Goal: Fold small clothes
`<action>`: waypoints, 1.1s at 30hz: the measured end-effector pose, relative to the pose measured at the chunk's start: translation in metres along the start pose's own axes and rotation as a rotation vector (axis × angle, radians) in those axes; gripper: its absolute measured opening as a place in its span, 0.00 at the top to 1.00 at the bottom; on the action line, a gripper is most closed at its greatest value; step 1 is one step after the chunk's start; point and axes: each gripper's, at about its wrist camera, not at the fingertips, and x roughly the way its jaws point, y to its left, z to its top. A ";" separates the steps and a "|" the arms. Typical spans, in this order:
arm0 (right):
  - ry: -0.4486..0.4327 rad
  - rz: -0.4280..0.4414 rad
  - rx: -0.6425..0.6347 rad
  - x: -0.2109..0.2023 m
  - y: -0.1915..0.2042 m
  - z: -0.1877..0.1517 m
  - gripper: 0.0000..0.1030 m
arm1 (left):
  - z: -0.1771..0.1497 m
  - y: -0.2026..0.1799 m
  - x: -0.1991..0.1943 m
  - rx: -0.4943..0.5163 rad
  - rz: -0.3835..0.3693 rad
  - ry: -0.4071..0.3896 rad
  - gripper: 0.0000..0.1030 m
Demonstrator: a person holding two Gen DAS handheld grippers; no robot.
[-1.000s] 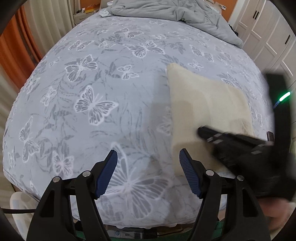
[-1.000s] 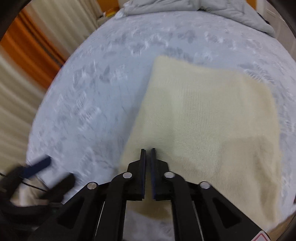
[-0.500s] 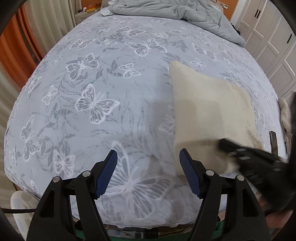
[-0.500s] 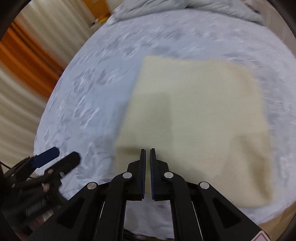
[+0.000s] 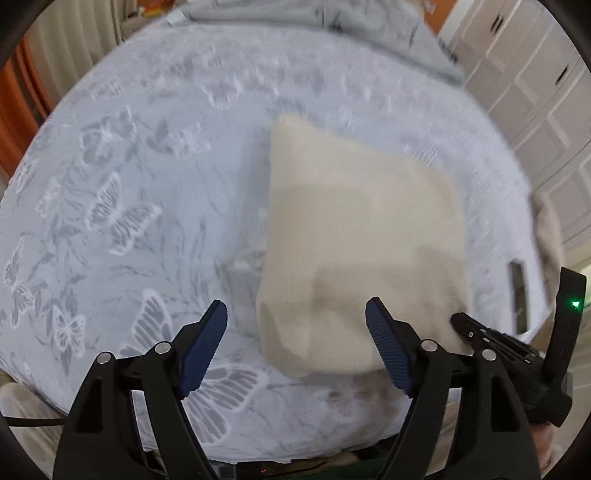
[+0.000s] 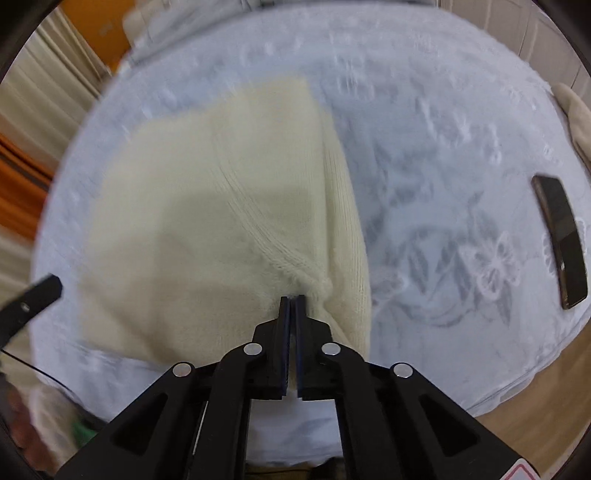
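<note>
A cream knitted garment point(image 5: 362, 236), folded into a rough rectangle, lies on the butterfly-print bed sheet point(image 5: 122, 221). My left gripper point(image 5: 295, 325) is open and empty, its blue-padded fingers straddling the garment's near left corner just above it. My right gripper point(image 6: 292, 301) is shut, its tips pressed into the garment point(image 6: 221, 206) at its near right edge, where the knit puckers; whether it pinches fabric is unclear. The right gripper also shows at the lower right of the left wrist view point(image 5: 458, 321).
A dark phone point(image 6: 561, 243) lies on the sheet right of the garment. A grey duvet point(image 5: 314, 18) is bunched at the far end of the bed. Another beige cloth point(image 6: 576, 114) lies at the right edge. White cupboards point(image 5: 535, 85) stand to the right.
Both grippers have shifted right. The left now straddles the garment's near corner. The right moved from the garment's left side to its near right edge, still shut.
</note>
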 end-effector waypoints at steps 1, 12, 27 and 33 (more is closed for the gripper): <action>0.001 -0.009 -0.005 0.004 -0.001 -0.003 1.00 | -0.002 0.001 0.019 -0.002 0.029 0.057 0.27; -0.140 0.108 0.147 -0.029 -0.039 0.023 0.29 | 0.022 0.030 0.016 -0.193 -0.236 -0.012 0.11; 0.049 0.419 0.297 0.053 -0.044 0.032 0.38 | 0.036 0.026 0.106 -0.353 -0.402 0.214 0.11; -0.010 0.378 0.259 0.007 -0.021 0.029 0.66 | 0.039 0.020 0.060 -0.289 -0.391 0.170 0.35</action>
